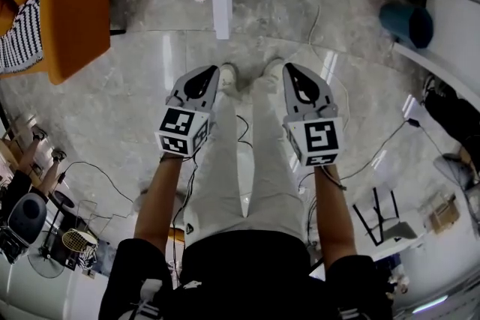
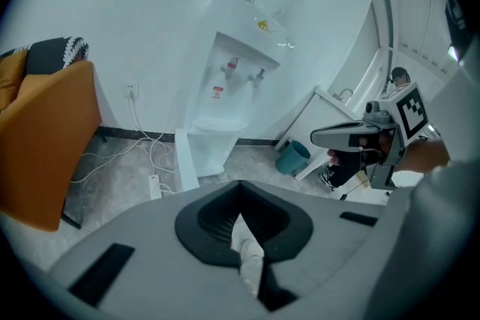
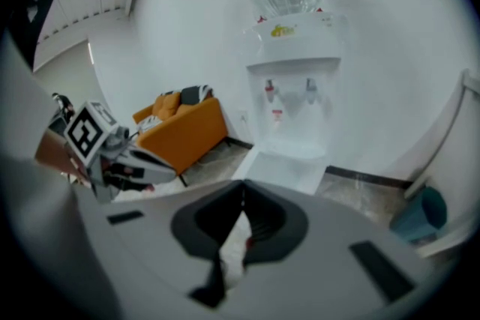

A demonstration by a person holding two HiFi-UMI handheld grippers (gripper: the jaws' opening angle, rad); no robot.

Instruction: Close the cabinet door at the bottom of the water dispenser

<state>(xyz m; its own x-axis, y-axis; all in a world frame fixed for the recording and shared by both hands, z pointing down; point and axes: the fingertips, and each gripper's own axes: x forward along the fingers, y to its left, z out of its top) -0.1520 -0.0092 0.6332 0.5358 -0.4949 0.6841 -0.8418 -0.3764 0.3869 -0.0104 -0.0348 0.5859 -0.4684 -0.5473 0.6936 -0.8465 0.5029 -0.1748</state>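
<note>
Left gripper (image 2: 241,192) and right gripper (image 3: 242,192) are hanging side by side, jaws pressed together and gripping nothing. Cabinet door (image 2: 185,160) is standing open at the foot of the water dispenser (image 2: 234,79), well ahead of both. Orange sofa (image 2: 45,139) is sitting left of it, teal bin (image 2: 292,157) right.

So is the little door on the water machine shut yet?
Not yet. Nothing looks done: the white cabinet door low on the white water dispenser stands wide open. In hand: nothing; the left gripper and right gripper are shut, empty, well short of it. Left: reach the door and push it closed.
</note>
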